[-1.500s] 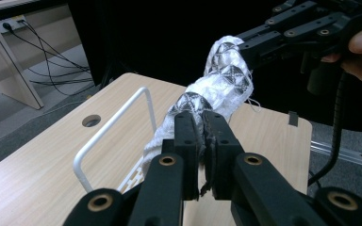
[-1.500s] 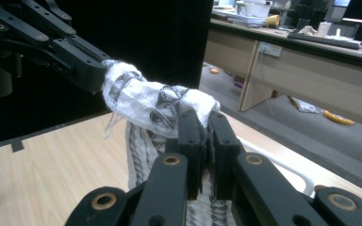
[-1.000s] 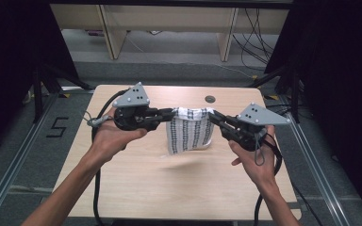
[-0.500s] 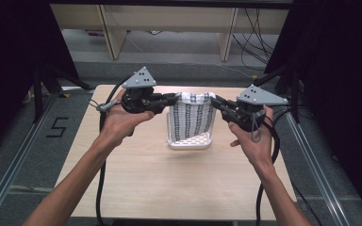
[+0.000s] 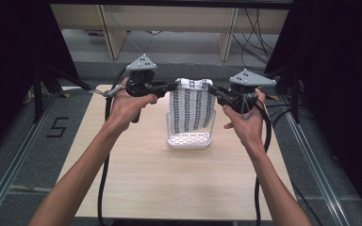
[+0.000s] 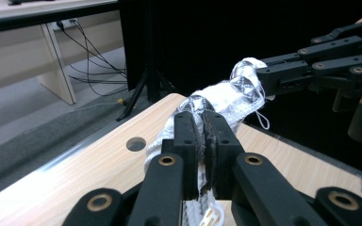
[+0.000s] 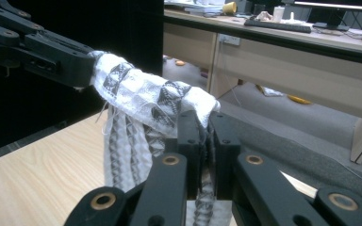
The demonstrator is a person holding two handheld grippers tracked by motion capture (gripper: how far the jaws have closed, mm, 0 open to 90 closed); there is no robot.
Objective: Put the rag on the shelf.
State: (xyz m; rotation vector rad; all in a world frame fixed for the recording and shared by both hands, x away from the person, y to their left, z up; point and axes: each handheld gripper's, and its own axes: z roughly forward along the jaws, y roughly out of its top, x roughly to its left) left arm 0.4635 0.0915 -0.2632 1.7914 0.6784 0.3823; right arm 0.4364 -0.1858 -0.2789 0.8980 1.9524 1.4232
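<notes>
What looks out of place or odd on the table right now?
Nothing stands out. The patterned cloth hangs evenly between the left hand-held gripper and the right hand-held gripper, above the white basket, which sits upright on the table.

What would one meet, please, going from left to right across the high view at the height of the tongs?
Left black tongs shut on the cloth → white cloth with dark patterned stripes, hanging above a white perforated plastic basket → right black tongs shut on the cloth.
</notes>
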